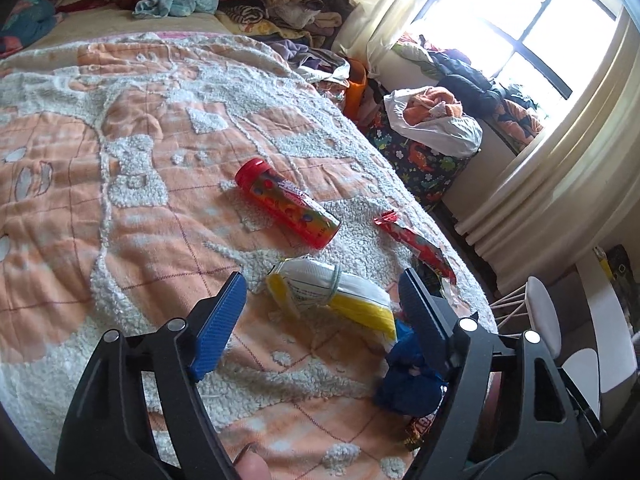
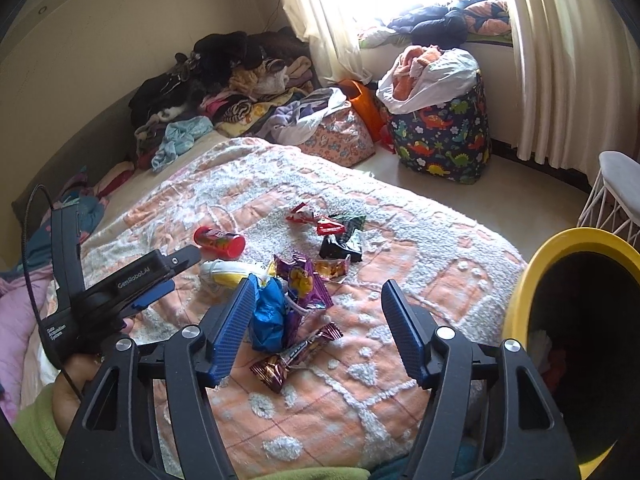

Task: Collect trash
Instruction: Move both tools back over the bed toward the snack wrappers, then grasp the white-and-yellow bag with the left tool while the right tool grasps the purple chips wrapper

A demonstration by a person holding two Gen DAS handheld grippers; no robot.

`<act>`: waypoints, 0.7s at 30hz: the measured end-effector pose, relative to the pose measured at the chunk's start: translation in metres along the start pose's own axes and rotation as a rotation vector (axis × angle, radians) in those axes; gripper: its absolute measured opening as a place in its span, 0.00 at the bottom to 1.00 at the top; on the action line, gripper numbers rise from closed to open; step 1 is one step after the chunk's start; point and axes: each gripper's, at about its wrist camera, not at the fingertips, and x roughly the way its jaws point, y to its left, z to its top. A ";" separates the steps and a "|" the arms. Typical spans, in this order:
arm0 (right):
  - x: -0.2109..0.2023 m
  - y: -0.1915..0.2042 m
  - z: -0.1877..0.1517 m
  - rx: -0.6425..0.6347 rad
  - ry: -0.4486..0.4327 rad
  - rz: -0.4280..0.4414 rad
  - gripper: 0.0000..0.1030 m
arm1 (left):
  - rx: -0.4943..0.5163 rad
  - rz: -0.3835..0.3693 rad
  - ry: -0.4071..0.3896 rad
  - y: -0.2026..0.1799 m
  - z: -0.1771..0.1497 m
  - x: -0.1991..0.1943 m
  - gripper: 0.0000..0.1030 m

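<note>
Trash lies on an orange and white blanket (image 1: 120,200). A red tube (image 1: 286,208), a white and yellow packet (image 1: 332,296), a red wrapper (image 1: 416,246) and a crumpled blue wrapper (image 1: 408,376) show in the left wrist view. My left gripper (image 1: 324,288) is open just above the white and yellow packet. It also shows in the right wrist view (image 2: 160,280). My right gripper (image 2: 318,296) is open above the blue wrapper (image 2: 270,316), a purple wrapper (image 2: 304,284) and a brown wrapper (image 2: 292,356). A yellow bin (image 2: 568,240) stands at the right.
Red and black wrappers (image 2: 340,236) lie farther back on the blanket. Piles of clothes (image 2: 240,80) fill the far end of the bed. A dinosaur-print bag (image 2: 444,136) and a white chair (image 2: 616,188) stand on the floor by the curtained window.
</note>
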 end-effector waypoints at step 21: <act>0.092 -0.004 0.021 0.028 0.185 0.070 0.17 | -0.164 -0.183 0.142 0.005 -0.018 0.037 0.46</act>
